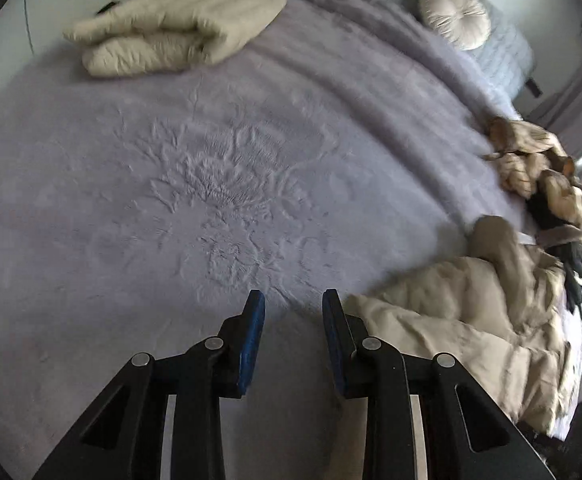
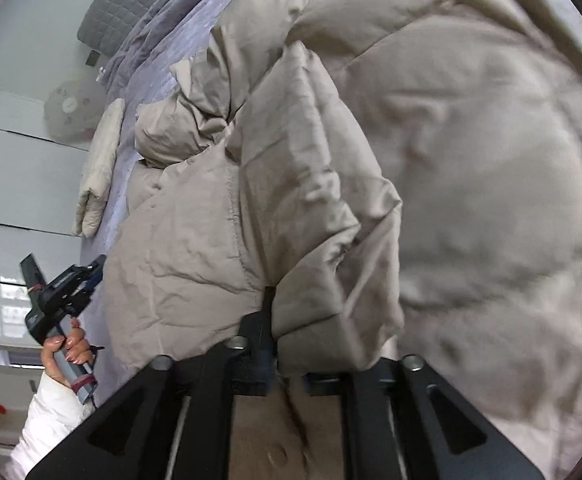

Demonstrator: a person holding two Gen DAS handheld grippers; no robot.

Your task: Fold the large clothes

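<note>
Lavender bed (image 1: 171, 168) spreading beyond the left gripper (image 1: 293, 300) fingers, beige puffer coat (image 2: 431, 160) heaped over the right gripper (image 2: 311, 320) fingers, fabric between them though the grasp cannot be told, folded cream coat (image 1: 171, 32) far ahead of the released, empty left fingers.

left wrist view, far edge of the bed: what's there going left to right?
Folded beige puffer coat → round white pleated cushion → crumpled brown-and-tan garment at the right edge. All lie on the lavender blanket.
</note>
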